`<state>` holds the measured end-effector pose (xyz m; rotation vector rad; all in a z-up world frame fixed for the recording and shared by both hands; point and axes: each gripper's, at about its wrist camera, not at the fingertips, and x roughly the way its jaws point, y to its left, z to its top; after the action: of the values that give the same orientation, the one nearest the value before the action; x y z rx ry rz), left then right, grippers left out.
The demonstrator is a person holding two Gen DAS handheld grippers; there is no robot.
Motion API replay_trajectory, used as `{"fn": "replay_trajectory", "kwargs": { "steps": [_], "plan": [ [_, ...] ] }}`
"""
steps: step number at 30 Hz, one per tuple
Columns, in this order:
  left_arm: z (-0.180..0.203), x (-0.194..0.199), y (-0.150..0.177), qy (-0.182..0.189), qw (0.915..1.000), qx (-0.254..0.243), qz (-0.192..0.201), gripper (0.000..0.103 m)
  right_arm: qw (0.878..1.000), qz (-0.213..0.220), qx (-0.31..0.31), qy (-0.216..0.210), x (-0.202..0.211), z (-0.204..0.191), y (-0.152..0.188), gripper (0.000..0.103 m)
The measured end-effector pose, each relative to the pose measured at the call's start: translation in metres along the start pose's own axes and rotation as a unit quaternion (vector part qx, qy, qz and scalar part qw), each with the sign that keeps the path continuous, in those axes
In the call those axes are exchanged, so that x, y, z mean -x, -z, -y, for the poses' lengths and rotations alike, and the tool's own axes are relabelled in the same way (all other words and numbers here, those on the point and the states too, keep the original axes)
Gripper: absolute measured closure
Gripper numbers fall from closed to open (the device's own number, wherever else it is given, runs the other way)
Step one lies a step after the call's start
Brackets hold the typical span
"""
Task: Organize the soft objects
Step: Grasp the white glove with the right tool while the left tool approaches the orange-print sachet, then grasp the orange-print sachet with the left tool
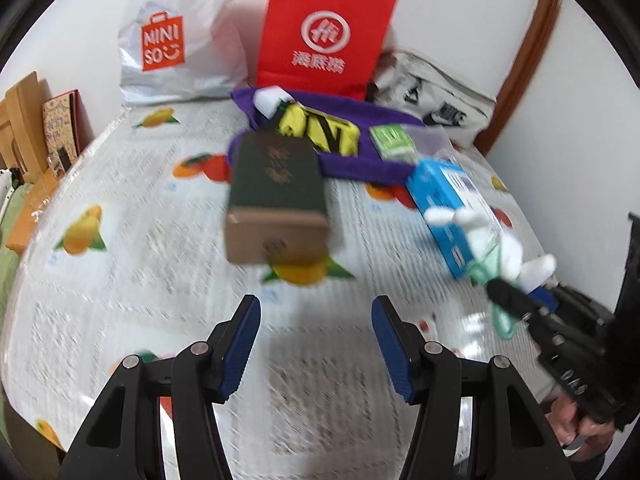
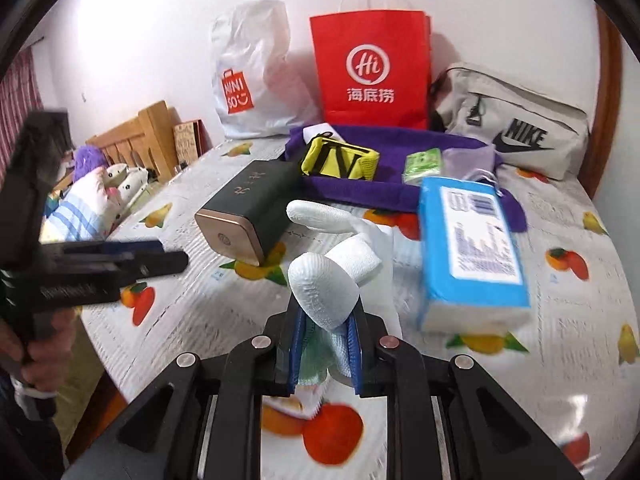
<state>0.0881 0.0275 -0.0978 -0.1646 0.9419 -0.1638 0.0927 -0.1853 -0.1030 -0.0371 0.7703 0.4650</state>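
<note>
The white plush toy [image 2: 340,264] hangs in the right gripper [image 2: 325,344], pinched low on its body between the blue pads, its limbs sticking up over the near middle of the fruit-print tablecloth [image 2: 560,312]. To carry it well, keep the squeeze firm but gentle, since only soft stuffing is caught and it could slip. The left gripper [image 1: 316,344] is spread and empty. Ahead lie a dark box [image 2: 248,216] on the left and a blue tissue pack [image 2: 472,256] on the right; farther off a purple cloth [image 2: 400,192], possibly a bag, holds small items before a red paper bag [image 2: 372,72].
</note>
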Motion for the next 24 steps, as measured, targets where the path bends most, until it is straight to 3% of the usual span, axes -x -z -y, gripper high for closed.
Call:
{"fn": "replay_trajectory", "kwargs": {
  "steps": [8, 16, 19, 22, 24],
  "plan": [
    [0.04, -0.03, 0.03, 0.014, 0.9984, -0.025, -0.048, 0.047, 1.0, 0.014, -0.025, 0.012, 0.031, 0.027, 0.033, 0.084],
    [0.063, -0.057, 0.043, 0.025, 0.996, -0.034, -0.078, 0.047, 0.998, -0.005, -0.047, 0.037, 0.034, 0.055, 0.053, 0.083],
    [0.073, -0.061, 0.045, 0.025, 0.9963, -0.046, -0.068, 0.04, 0.998, -0.009, -0.055, 0.035, 0.036, 0.065, 0.058, 0.083],
    [0.087, -0.066, 0.048, 0.02, 0.9952, -0.072, -0.063, 0.025, 0.997, -0.017, -0.055, 0.042, 0.033, 0.072, 0.062, 0.083],
    [0.096, -0.069, 0.051, 0.005, 0.9939, -0.092, -0.06, 0.023, 0.997, -0.019, -0.062, 0.045, 0.031, 0.077, 0.065, 0.083]
  ]
}}
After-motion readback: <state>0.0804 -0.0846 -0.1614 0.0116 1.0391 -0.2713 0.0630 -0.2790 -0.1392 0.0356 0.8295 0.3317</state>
